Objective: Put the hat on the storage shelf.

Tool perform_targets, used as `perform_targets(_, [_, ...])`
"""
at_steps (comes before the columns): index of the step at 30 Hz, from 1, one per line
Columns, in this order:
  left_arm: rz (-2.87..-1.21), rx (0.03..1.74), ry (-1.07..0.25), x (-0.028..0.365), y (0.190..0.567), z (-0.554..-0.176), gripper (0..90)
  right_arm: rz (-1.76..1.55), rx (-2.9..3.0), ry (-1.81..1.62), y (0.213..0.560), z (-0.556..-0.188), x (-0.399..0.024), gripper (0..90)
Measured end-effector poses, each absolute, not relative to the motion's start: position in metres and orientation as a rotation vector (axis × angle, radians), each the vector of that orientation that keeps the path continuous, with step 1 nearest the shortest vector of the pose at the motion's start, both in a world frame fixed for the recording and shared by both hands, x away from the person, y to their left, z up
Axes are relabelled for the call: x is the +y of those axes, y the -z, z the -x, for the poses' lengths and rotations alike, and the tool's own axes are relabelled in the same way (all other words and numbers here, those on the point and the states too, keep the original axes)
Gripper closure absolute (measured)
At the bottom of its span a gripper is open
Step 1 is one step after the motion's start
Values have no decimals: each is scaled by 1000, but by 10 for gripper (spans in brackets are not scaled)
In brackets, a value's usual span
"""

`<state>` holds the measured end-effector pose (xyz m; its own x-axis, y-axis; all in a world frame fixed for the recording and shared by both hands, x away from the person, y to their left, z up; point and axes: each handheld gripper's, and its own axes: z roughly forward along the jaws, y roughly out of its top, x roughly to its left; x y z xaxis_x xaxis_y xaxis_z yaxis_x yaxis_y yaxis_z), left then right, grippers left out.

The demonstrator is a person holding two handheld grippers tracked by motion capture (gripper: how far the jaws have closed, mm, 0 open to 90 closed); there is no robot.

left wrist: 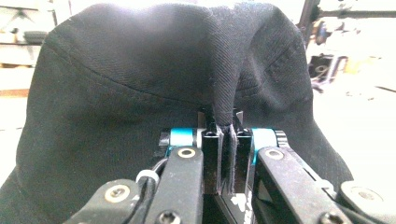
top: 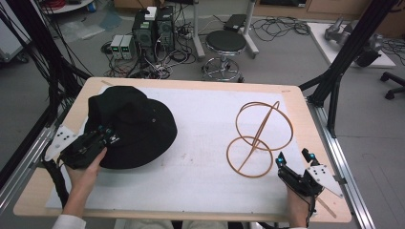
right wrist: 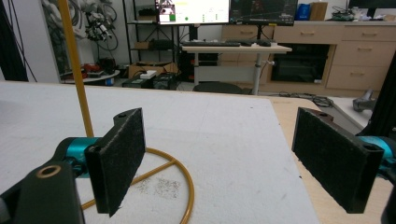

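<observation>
Nearest the person, high view: left hand (top: 85,174) comes in from the bottom edge w/ the left gripper (top: 106,135) reaching onto the near-left brim of the hat (top: 138,124). In the left gripper view the jaws are pinched tight on a fold of the hat's black fabric (left wrist: 227,100), pulled up into a ridge btwn the pads, w/ the rest of the hat (left wrist: 140,84) humped up behind it.

Right hand (top: 297,205) sits at the near-right corner, well apart from the hat. Right gripper (top: 294,158) is just beside the near ring of the wire stand (top: 258,138), not touching it afaict. In the right gripper view both pads (right wrist: 122,156) are spread wide, nothing btwn them, and the stand's base ring (right wrist: 180,184) plus its upright rod lie on the mat (right wrist: 224,140) just past the left pad.

Stand is thin tan wire: flat ring on the mat, slanted rod, tilted upper ring. It's to the right of the hat, clear gap btwn them.

Both sit on the white mat on a wood table (top: 305,102). The hat covers the mat's left part, crown up.

Beyond the hat, past the table's far edge: a black stool (top: 225,45), and PC boxes (top: 153,28) w/ cables on the floor.
</observation>
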<state>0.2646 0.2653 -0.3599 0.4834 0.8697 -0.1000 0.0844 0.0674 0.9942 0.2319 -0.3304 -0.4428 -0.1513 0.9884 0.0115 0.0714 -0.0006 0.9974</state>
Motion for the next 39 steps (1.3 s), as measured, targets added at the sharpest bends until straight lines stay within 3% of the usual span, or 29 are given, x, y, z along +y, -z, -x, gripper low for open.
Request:
perform_targets(28, [-1328,660,-683,210,295,-266,864,-1196,1362,-1301,443,-232,-332,168])
perform_targets(39, [-1288,548,-650,171,266,-270,864,-1194,1358,-1306,443,-233,-331,168])
